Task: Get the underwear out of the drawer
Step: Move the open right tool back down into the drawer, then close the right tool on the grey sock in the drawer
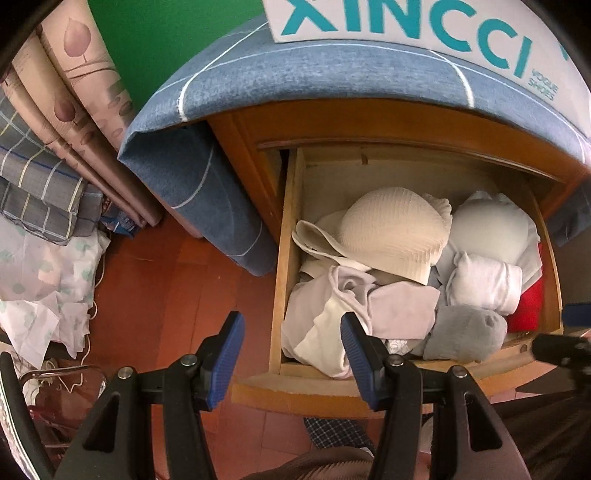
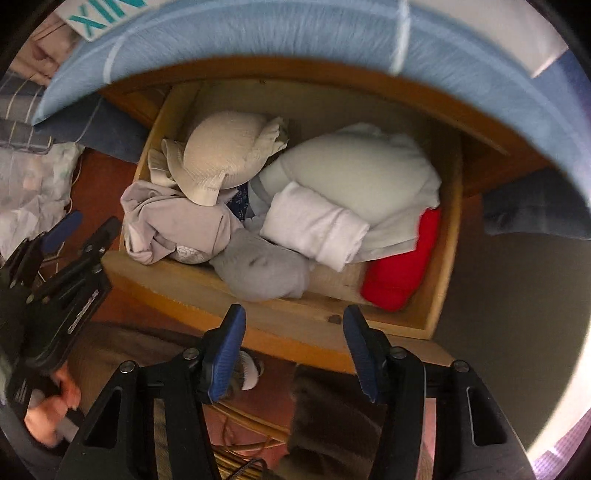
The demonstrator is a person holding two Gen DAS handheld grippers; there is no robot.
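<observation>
The wooden drawer [image 1: 282,258] stands pulled open and full of underwear. A cream bra [image 1: 391,229], a pale grey bra [image 1: 487,232], a lilac bundle [image 1: 399,306], a white roll [image 1: 484,284], a grey piece [image 1: 461,332] and a red piece [image 1: 528,310] lie in it. My left gripper [image 1: 291,354] is open and empty above the drawer's front left corner. My right gripper [image 2: 293,350] is open and empty above the drawer's front edge [image 2: 280,325], near the grey piece [image 2: 262,269] and red piece [image 2: 399,269]. The left gripper also shows in the right wrist view [image 2: 74,236].
A blue checked cloth [image 1: 332,85] drapes over the cabinet top, with a white shoe box [image 1: 424,33] on it. Folded bedding [image 1: 44,184] and crumpled fabric [image 1: 44,280] pile on the red floor at left. A green wall [image 1: 166,33] stands behind.
</observation>
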